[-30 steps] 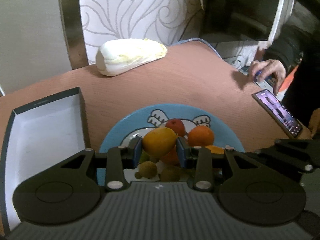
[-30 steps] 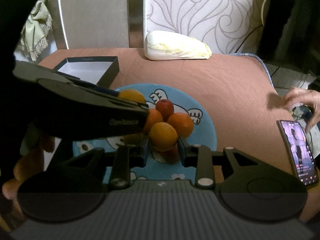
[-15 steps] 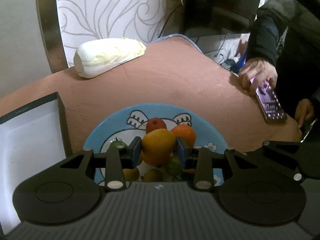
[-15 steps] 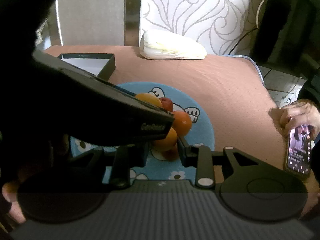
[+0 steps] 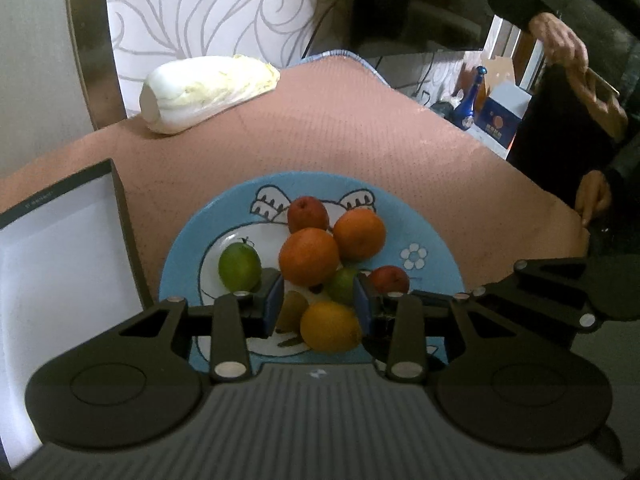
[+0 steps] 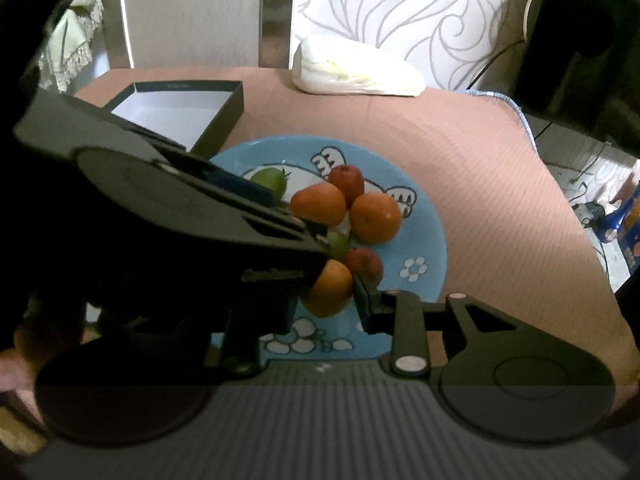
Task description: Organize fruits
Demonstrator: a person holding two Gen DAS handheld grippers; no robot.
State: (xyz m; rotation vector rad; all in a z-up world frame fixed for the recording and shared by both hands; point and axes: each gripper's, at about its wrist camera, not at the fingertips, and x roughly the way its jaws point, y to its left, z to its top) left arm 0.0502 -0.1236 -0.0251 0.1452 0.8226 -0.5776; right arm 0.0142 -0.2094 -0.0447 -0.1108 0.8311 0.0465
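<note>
Two oranges, two green fruits.

both wrist cameras look steeply down, close, sharing the blue plate.

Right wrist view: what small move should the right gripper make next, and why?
Probably ease straight down. The right gripper seems shut on an orange fruit over the near part of the blue plate, and the left gripper crosses close beside it, leaving little room sideways.
</note>
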